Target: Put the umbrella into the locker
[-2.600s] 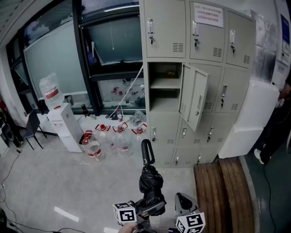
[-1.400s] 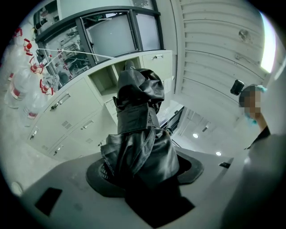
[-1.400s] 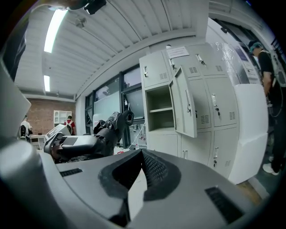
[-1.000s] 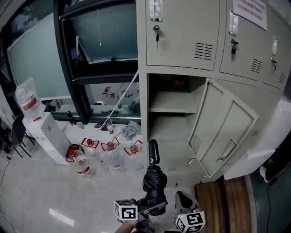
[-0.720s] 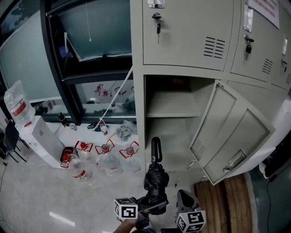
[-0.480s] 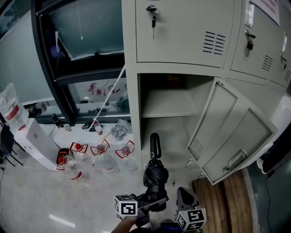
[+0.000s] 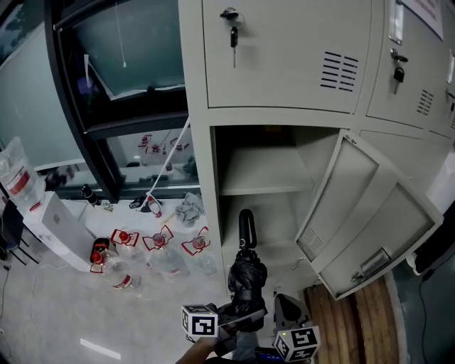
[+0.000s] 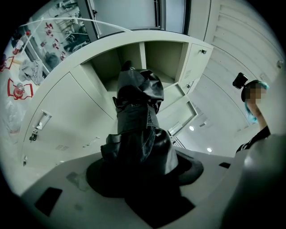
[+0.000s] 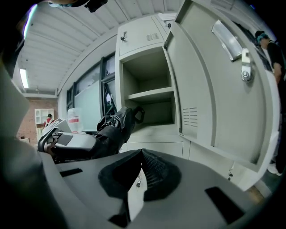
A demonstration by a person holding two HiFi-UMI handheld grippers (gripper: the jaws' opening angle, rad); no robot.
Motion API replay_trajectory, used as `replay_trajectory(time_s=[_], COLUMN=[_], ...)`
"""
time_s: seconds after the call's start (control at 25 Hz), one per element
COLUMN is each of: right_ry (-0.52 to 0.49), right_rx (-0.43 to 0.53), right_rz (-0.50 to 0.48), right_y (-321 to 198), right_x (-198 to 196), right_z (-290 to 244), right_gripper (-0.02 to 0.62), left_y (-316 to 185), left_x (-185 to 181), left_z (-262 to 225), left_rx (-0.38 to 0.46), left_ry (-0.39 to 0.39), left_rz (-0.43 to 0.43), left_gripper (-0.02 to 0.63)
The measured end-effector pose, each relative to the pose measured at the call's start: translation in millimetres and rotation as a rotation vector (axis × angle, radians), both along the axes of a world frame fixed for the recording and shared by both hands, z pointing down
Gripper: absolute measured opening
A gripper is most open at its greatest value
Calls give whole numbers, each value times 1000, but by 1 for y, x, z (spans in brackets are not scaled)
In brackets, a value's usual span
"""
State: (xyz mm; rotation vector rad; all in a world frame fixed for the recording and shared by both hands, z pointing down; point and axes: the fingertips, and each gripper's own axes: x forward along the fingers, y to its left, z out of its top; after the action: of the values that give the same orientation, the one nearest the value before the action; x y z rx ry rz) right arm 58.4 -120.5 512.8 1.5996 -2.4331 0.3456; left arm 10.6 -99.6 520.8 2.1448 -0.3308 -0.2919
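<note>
The locker [image 7: 277, 64] fills far more of the head view than a couple of seconds back, and its open compartment [image 7: 259, 170] now sits mid-frame. The folded black umbrella [image 7: 247, 274] stands upright at lower centre, short of the opening, clamped in the left gripper [image 7: 240, 318]. The right gripper [image 9: 140, 152], jaws tip to tip, carries nothing. The notice [image 7: 398, 18] at upper right is unreadable. Only the right gripper view shows the door's latch [image 9: 243, 67].

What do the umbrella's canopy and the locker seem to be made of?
Umbrella: probably thin synthetic fabric, black, slight sheen; it creases and bunches softly. Locker: likely painted sheet metal, matte pale grey; punched vent slots and thin folded door edges.
</note>
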Motion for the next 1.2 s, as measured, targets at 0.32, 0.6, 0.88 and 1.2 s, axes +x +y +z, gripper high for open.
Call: replay_trajectory(time_s=[0.32, 0.6, 0.88, 1.2], right_ry=[-3, -5, -9, -21], right_rx=[-1, -9, -23, -23], right_rz=[-5, 1, 18, 6], right_y=[-22, -37, -54, -76], right_x=[1, 6, 13, 11], right_z=[0, 2, 6, 9], right_gripper=[0, 2, 2, 1], left_y=[-17, -35, -58, -85], left_x=[4, 8, 14, 16], left_z=[1, 5, 10, 12], left_rx=[-21, -41, -76, -137], left_ry=[11, 22, 31, 91], left_rz=[10, 16, 23, 21], left_gripper=[272, 272, 272, 272])
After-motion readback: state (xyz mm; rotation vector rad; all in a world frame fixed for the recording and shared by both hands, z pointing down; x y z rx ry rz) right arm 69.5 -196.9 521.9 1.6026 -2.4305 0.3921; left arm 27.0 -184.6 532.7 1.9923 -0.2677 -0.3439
